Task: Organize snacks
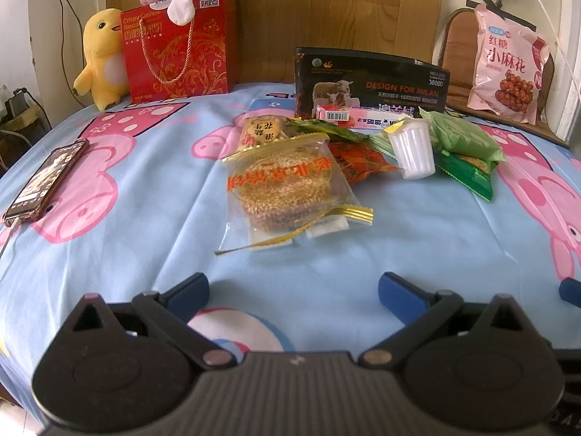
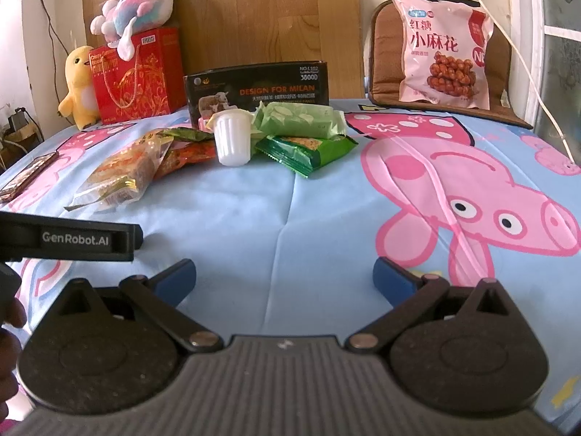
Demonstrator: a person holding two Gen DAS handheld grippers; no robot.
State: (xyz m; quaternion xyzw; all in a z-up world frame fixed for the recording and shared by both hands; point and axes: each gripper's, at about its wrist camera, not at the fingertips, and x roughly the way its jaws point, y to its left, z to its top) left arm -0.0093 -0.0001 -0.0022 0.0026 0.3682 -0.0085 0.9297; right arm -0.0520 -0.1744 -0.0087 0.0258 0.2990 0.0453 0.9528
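Observation:
A pile of snacks lies on the blue pig-print cloth (image 1: 145, 189). Nearest is a clear packet with a round sesame cake (image 1: 287, 189), which also shows in the right wrist view (image 2: 120, 174). Behind it are an orange packet (image 1: 357, 161), a white ribbed cup (image 1: 414, 149) (image 2: 232, 138), light green packets (image 1: 461, 138) (image 2: 301, 120), a dark green packet (image 1: 468, 170) (image 2: 308, 150) and a pink-white box (image 1: 359, 114). A black open box (image 1: 370, 83) (image 2: 258, 83) stands behind the pile. My left gripper (image 1: 294, 290) is open and empty in front of the sesame cake. My right gripper (image 2: 285, 274) is open and empty over bare cloth.
A phone (image 1: 45, 181) lies at the left. A red gift box (image 1: 178, 47) (image 2: 138, 76), a yellow plush (image 1: 100, 58) and a pastel plush (image 2: 138, 3) stand at the back left. A pink snack bag (image 1: 508, 61) (image 2: 443, 43) leans on a chair at the back right.

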